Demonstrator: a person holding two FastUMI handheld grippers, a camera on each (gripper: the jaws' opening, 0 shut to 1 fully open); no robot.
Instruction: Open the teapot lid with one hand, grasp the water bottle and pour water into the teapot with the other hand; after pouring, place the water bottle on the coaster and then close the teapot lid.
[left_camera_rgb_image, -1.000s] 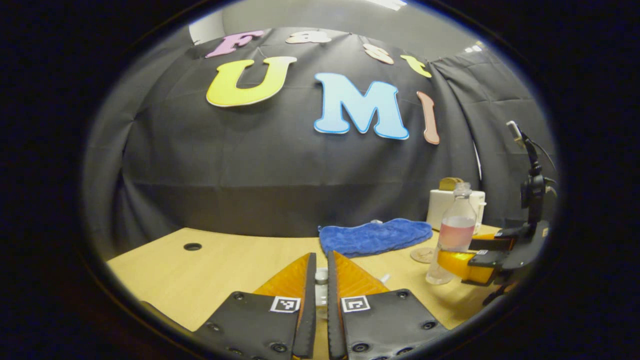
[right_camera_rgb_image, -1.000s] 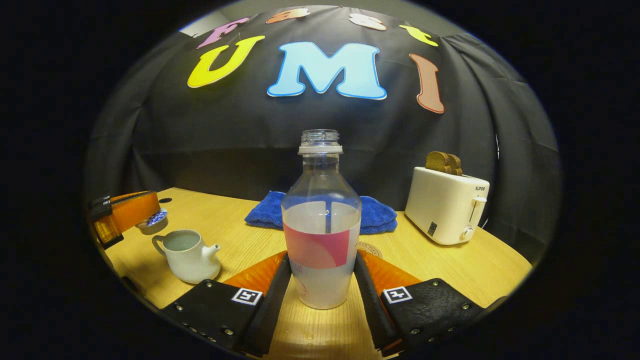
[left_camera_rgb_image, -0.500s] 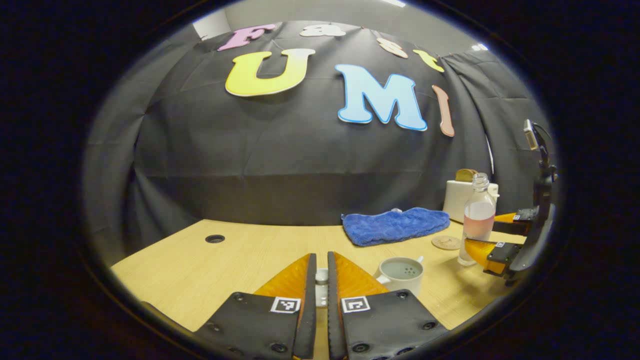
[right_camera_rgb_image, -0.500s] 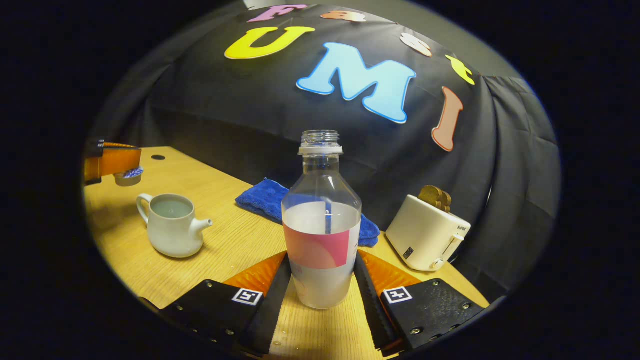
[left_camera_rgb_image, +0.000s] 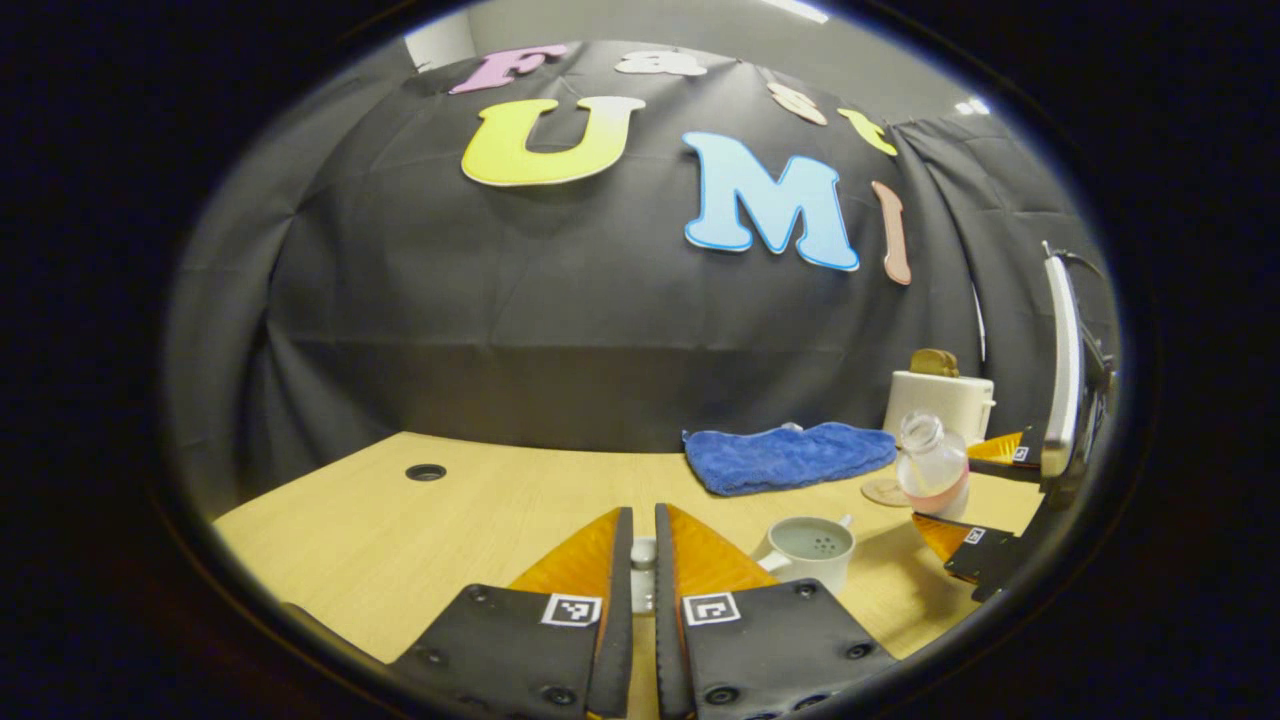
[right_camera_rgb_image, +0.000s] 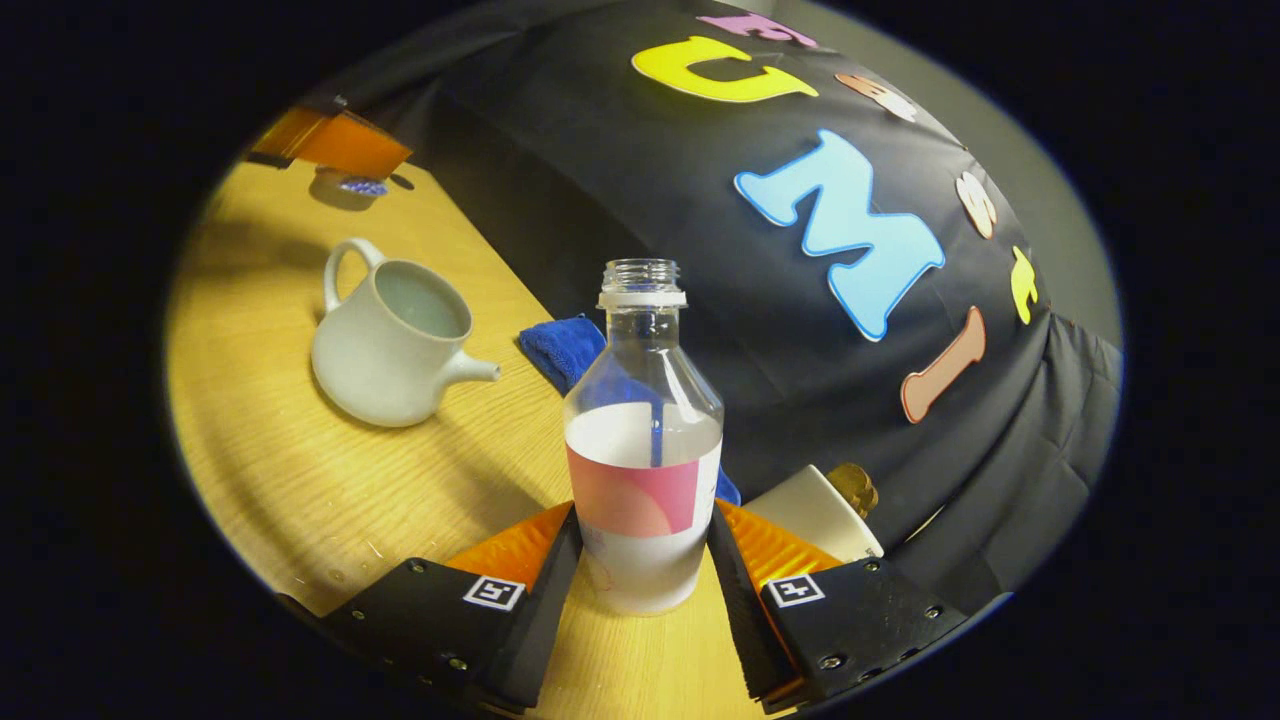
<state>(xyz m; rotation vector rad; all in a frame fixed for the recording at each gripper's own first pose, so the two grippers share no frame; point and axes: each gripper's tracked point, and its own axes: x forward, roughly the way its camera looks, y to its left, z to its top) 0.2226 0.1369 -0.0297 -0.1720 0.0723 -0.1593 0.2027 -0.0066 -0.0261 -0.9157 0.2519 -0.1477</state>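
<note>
Tilting clear plastic water bottle (right_camera_rgb_image: 642, 440), pinched in right gripper (right_camera_rgb_image: 640, 560), toward lidless white ceramic teapot (right_camera_rgb_image: 395, 345) at upper left for pouring, left gripper (left_camera_rgb_image: 641, 580) pinching small white lid (left_camera_rgb_image: 643, 550) clear.

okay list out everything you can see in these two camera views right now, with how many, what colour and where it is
teapot: 1, white, lid off, on table left of the bottle
teapot lid: 1, pale, between the left gripper's fingers
water bottle: 1, clear with pink label, uncapped, tilted, in the right gripper
coaster: 1, tan, behind the bottle
towel: 1, blue, table's back
toaster: 1, white, brown toast in it, far right
table: 1, light wood
left gripper: 1, shut on the lid
right gripper: 1, shut on the bottle
</note>
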